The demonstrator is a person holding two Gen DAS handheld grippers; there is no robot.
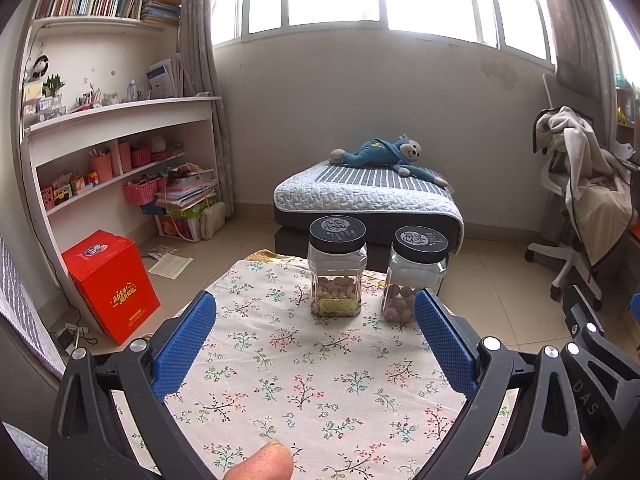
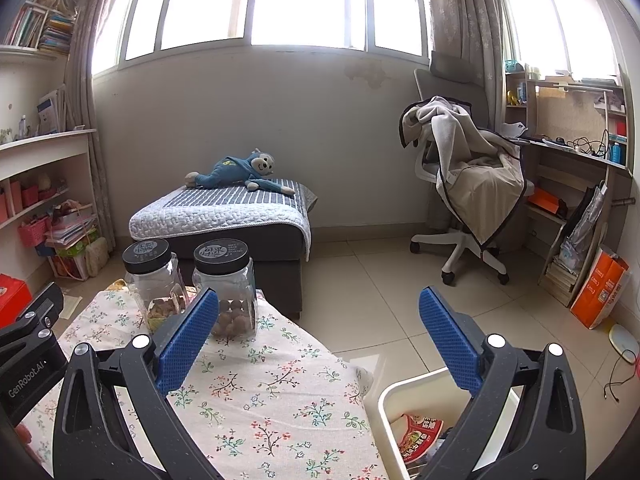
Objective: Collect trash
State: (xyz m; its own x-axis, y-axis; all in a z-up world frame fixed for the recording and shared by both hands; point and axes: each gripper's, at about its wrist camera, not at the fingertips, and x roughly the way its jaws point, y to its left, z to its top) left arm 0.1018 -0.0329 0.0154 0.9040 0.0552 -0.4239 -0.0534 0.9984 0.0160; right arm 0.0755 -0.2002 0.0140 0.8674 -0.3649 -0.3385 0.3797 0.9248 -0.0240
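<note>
- Left gripper (image 1: pixel 316 320) and right gripper (image 2: pixel 320 316): fingers spread wide, nothing held; both hover above the floral tablecloth (image 1: pixel 312 380).
- Trash: a red wrapper (image 2: pixel 418 432) lies in the white bin (image 2: pixel 390 394), near right, beside the table; no loose trash visible on the cloth.
- Risk: two nut jars (image 1: pixel 337 270) stand at the far edge; a careless sweep could topple them, or mistake them for rubbish.
- Only the right view shows the bin; only the left shows the red box (image 1: pixel 112 284) on the floor.
</note>
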